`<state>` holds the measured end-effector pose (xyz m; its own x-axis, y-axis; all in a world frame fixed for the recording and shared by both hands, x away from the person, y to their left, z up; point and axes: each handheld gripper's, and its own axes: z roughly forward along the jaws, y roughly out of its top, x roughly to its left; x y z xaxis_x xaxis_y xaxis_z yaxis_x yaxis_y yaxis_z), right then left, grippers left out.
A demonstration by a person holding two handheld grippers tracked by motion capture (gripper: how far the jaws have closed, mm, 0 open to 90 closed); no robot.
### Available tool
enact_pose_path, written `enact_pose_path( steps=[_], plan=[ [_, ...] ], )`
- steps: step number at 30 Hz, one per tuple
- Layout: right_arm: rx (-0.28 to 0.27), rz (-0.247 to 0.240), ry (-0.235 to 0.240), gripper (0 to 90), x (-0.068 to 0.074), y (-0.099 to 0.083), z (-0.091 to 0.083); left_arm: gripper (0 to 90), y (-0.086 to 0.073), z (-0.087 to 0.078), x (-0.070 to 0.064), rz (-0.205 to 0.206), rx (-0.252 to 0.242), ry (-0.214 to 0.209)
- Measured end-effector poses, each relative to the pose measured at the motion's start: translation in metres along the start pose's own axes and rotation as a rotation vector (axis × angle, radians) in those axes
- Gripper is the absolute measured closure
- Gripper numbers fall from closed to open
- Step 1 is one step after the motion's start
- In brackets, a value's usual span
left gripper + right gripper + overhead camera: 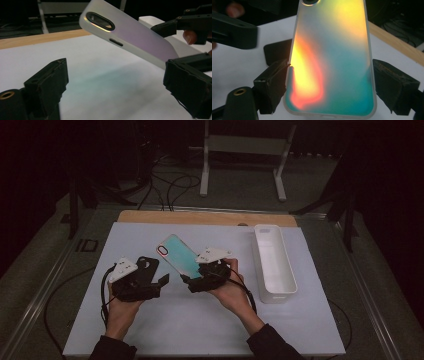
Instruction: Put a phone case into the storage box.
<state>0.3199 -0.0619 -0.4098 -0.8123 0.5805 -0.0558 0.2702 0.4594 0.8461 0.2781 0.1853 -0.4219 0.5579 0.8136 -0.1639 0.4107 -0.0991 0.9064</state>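
At the centre of the high view we hold an iridescent phone case [179, 256] with our right gripper [192, 282], its jaws closed on the case's lower end. The case is tilted, its camera cutout toward the upper left of the frame and raised off the white table top [200, 330]. In the right gripper view the case [332, 62] stands between the two black jaws, the left one touching its edge; its surface shifts from yellow and orange-red to teal. We can read no brand, label or writing on it.

Our left gripper [162, 281] sits left of centre in the high view, near the case but apart from it. In the left gripper view its jaws stand wide apart with bare table between them, and the case [130, 35] slants across the upper frame, showing its oval camera opening and a side-button slot. At the upper right of that view, the right gripper [190, 25] clamps the case's far end.

A black phone case [146, 266] lies flat beside the left gripper. A white rectangular bin [274, 262] stands at centre right, well apart from both cases. The grey plates on the grippers carry marks too small to read.
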Motion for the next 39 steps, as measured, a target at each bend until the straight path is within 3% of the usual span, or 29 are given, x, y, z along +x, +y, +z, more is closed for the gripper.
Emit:
enact_pose_path(
  steps=[10, 15, 22, 28, 34, 39],
  plan=[
    [-0.055, -0.018, 0.001, 16.4, 0.011, 0.001, 0.0, 17.4, 0.007, 0.008, -0.01, -0.015, -0.012, -0.019],
    [-0.055, -0.025, 0.011, 16.4, 0.014, -0.001, 0.003, 25.3, 0.009, 0.007, -0.01, -0.038, -0.034, -0.063],
    [-0.077, -0.025, 0.013, 16.5, 0.021, -0.002, 0.006, 51.2, 0.009, 0.01, -0.012, -0.063, -0.05, -0.116],
    [-0.09, 0.001, 0.012, 16.5, 0.025, -0.004, 0.011, 68.3, 0.01, 0.011, -0.011, -0.081, -0.062, -0.159],
    [-0.11, 0.026, -0.001, 16.5, 0.03, -0.004, 0.016, 73.8, 0.008, 0.014, -0.013, -0.069, -0.039, -0.175],
    [-0.095, 0.038, 0.022, 16.2, 0.032, -0.004, 0.02, 79.8, 0.007, 0.016, -0.016, -0.045, -0.032, -0.189]
  ],
)
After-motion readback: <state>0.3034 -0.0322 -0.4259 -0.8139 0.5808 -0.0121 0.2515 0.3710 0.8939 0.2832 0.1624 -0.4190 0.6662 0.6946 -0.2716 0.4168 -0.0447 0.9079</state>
